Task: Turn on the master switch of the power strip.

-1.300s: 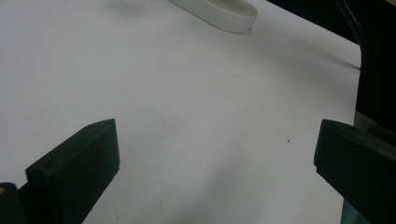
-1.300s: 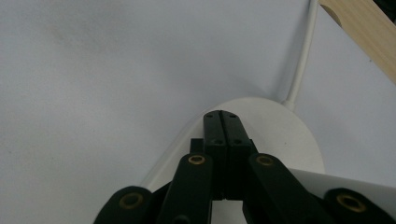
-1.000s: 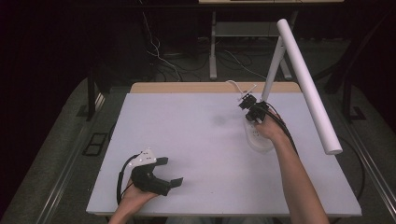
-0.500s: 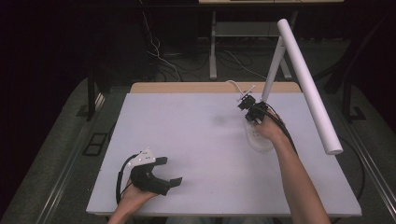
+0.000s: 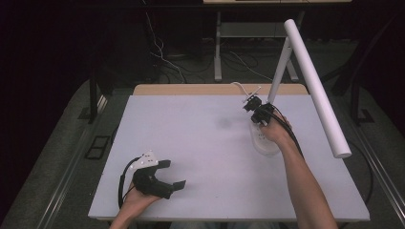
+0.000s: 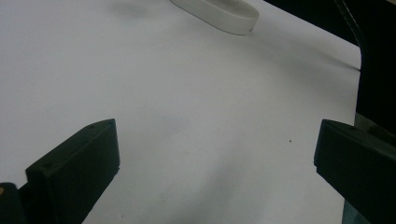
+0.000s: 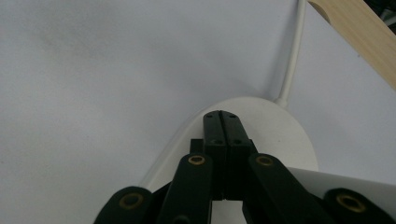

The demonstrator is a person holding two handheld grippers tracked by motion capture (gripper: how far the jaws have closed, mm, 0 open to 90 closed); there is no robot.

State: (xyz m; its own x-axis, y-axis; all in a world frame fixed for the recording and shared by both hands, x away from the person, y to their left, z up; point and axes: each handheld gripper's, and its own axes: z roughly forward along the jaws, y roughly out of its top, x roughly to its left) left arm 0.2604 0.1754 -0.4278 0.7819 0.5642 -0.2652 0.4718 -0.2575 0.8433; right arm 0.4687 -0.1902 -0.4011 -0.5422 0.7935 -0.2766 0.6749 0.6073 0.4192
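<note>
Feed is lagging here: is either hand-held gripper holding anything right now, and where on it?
Nothing is held. The right hand-held gripper is shut empty over the lamp base; the left hand-held gripper is open above the table.

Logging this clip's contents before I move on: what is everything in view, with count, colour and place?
Lamp: one, white; oval base at table's right, long tube head angled above.
Lamp cord: one, white, running from base to far edge.
Table: one, white top, wooden far edge.
Floor cables: several, dark and white, beyond the table.
Left gripper: one, black, near left corner, open.
Right gripper: one, black, shut, over the lamp base.
</note>
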